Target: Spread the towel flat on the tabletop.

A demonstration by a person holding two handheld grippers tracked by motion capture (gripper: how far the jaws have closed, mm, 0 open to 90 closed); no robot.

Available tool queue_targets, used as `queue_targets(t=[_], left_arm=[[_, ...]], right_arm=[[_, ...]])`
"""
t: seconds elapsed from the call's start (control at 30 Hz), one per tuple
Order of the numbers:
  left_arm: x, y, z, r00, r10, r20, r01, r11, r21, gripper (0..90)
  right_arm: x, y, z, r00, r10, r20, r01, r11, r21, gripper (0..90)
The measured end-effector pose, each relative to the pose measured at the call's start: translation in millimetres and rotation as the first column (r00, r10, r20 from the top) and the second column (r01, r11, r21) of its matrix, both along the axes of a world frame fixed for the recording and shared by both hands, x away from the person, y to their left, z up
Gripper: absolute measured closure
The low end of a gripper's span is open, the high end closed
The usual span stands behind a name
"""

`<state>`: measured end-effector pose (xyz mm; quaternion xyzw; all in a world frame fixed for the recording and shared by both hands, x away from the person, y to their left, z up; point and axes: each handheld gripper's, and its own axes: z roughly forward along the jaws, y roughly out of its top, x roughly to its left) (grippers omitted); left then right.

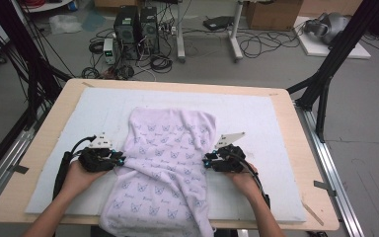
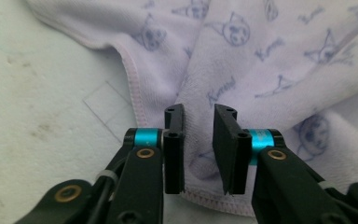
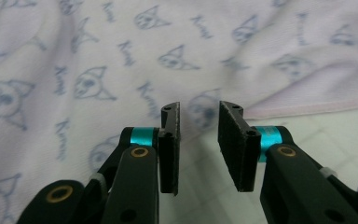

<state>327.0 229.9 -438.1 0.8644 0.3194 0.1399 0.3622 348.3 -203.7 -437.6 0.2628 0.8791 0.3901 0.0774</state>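
The left gripper (image 2: 198, 140) stood with jaws slightly apart, a fold of towel (image 2: 261, 70) between them, unpinched. The right gripper (image 3: 198, 140) gaped likewise at the opposite hem. The towel lay on the white mat (image 1: 256, 111). Risk: closing could catch one layer and drag it askew.

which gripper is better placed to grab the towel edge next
Probably left: the left gripper already has the towel hem between its open jaws, while the right gripper stands mostly over bare mat.
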Motion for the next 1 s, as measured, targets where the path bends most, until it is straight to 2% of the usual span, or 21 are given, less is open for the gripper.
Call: queue_targets(t=[0.07,0.13,0.2,0.33,0.47,0.57,0.63,0.67,0.73,0.83,0.93,1.0], left_arm=[[0.7,1.5,1.3,0.9999,0.007,0.007,-0.007,0.9999,0.013,86.5],[1.4,4.5,3.4,0.9995,0.024,0.018,-0.025,0.9995,0.022,87.2],[4.5,13.1,7.8,0.9970,0.068,0.036,-0.069,0.9974,0.020,87.5],[8.5,22.3,9.1,0.9937,0.109,0.028,-0.109,0.9940,-0.001,87.3],[7.0,18.8,7.1,0.9945,0.100,0.032,-0.100,0.9949,0.012,87.1],[6.9,19.6,5.2,0.9945,0.101,0.029,-0.101,0.9948,0.010,87.1],[6.2,20.2,5.6,0.9949,0.098,0.026,-0.098,0.9952,0.006,87.1],[5.7,19.9,5.8,0.9948,0.099,0.025,-0.099,0.9951,0.001,87.1],[4.5,20.1,6.8,0.9952,0.093,0.029,-0.093,0.9957,-0.006,87.1],[3.1,19.6,8.7,0.9956,0.087,0.035,-0.086,0.9962,-0.014,87.0],[1.9,17.9,11.1,0.9960,0.081,0.038,-0.080,0.9963,-0.030,86.8],[0.8,17.2,13.4,0.9968,0.069,0.040,-0.067,0.9964,-0.052,85.2]], right_arm=[[2.9,-2.0,0.5,0.9999,-0.016,0.002,0.016,1.000,-0.005,70.3],[4.4,-2.1,1.4,0.9998,-0.018,0.004,0.018,1.000,-0.007,70.3],[5.4,-1.1,2.4,0.9997,-0.023,0.011,0.023,1.000,-0.007,70.6],[8.4,2.9,3.1,0.9997,-0.021,0.013,0.022,1.000,-0.020,71.2],[12.7,10.3,1.0,1.0000,0.002,0.004,-0.002,1.000,-0.013,71.2],[13.3,16.8,-3.9,0.9999,0.016,0.002,-0.016,0.999,-0.034,72.6],[15.2,15.3,-4.0,0.9998,0.019,0.007,-0.019,0.999,-0.030,85.4],[16.2,13.6,-4.0,0.9995,0.025,-0.018,-0.025,1.000,-0.017,88.7],[15.9,11.3,-3.0,0.9994,0.025,-0.026,-0.025,1.000,-0.016,89.6],[14.7,1.8,0.5,0.9998,0.014,-0.015,-0.014,0.999,-0.031,89.9],[16.2,-14.1,6.7,0.9993,-0.037,0.003,0.037,0.998,-0.057,90.0],[18.6,-24.7,12.1,0.9975,-0.070,0.005,0.070,0.997,-0.038,90.0]])
